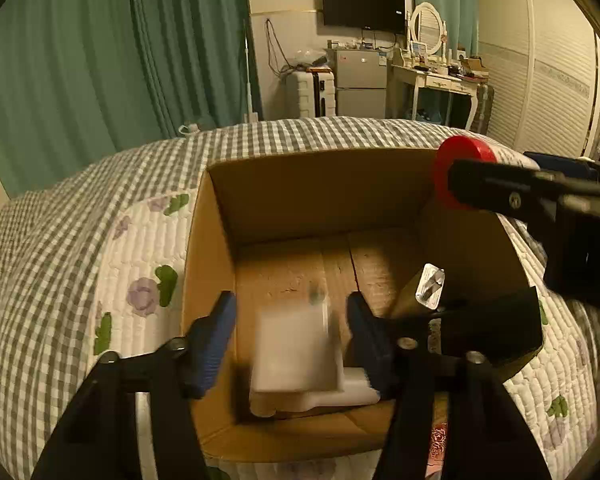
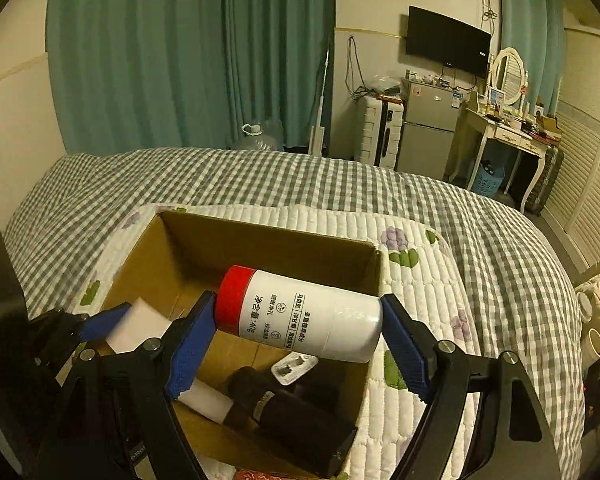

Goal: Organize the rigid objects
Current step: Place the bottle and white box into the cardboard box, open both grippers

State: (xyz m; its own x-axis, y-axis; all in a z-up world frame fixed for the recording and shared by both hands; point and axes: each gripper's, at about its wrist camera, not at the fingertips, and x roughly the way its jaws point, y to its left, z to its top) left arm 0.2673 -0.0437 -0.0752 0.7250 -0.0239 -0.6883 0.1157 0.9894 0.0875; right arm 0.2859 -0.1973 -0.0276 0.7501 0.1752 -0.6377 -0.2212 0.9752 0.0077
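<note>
Cardboard box (image 1: 284, 184) sits open on a quilted bed (image 1: 60, 216), and both grippers hang over it. The left gripper (image 1: 290, 320) has its blue pads spread wide, released; a blurred white block (image 1: 296, 354) shows between them without touching either pad, above the box floor at the near end. Whether the block rests on the floor or is in the air I cannot tell. A second white piece (image 1: 352, 394) lies just under and to the right of it.

The right gripper (image 2: 298, 332) grasps a white bottle (image 2: 312, 316) with a red cap (image 2: 232, 300). The bottle lies sideways between the pads, cap against the left pad and base against the right, above the box's right half and clear of the floor.

In the box's near right corner lie a dark cylinder (image 2: 292, 412) and a small white plug (image 2: 294, 366), the plug just beyond the cylinder. A white roll (image 2: 206, 400) touches the cylinder's left end.

Beyond the bed stand green curtains (image 2: 180, 60), a small fridge (image 2: 428, 132) and a dressing table (image 2: 508, 136).
</note>
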